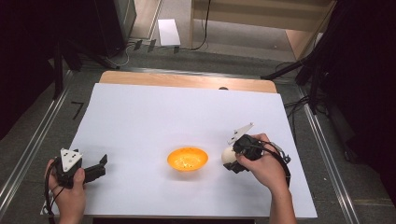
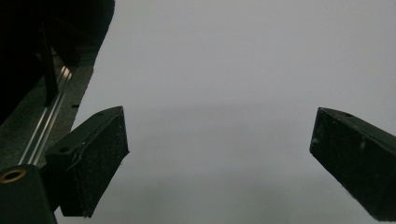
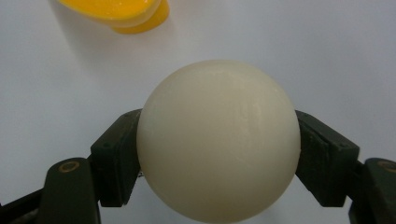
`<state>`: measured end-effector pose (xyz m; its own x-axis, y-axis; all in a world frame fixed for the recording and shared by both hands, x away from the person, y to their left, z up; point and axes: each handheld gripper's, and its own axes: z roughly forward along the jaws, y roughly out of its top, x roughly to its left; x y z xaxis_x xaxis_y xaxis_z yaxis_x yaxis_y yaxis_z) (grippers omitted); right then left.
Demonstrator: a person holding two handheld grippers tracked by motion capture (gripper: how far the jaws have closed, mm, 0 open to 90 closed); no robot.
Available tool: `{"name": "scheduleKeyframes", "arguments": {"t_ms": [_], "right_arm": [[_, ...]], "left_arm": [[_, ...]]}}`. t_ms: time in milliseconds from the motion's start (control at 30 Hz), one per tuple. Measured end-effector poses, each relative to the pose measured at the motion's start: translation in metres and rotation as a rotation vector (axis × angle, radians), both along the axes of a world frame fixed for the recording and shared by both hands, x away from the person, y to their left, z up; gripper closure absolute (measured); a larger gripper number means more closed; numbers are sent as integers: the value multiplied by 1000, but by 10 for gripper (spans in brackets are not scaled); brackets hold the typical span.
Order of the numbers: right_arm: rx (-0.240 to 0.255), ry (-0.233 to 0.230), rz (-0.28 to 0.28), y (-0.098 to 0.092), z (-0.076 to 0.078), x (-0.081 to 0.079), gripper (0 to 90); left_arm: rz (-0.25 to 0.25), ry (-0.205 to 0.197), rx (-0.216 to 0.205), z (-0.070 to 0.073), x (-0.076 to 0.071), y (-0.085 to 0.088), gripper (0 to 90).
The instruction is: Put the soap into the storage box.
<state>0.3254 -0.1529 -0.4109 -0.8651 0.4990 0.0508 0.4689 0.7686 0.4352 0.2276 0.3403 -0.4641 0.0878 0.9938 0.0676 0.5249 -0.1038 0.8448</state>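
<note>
From the high view, the right gripper (image 1: 232, 159) holds a cream-white ball (image 1: 228, 155) just right of an orange bowl (image 1: 187, 158) on the white sheet (image 1: 187, 112), while the left gripper (image 1: 95, 169) rests near the sheet's left edge. The left gripper view shows its jaws spread wide over bare sheet (image 2: 224, 70). In the right gripper view the smooth, glossy, round ball (image 3: 219, 140) sits clamped between both jaws, the bowl (image 3: 126, 14) beyond it.

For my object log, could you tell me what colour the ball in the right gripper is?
The ball is cream-white, clearest in the right gripper view.
</note>
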Motion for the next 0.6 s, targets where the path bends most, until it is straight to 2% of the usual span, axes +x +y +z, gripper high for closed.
{"name": "scheduleKeyframes", "arguments": {"t_ms": [600], "right_arm": [[11, -20, 57, 29, 16, 3, 252]], "left_arm": [[0, -2, 1, 0, 0, 0, 48]]}}
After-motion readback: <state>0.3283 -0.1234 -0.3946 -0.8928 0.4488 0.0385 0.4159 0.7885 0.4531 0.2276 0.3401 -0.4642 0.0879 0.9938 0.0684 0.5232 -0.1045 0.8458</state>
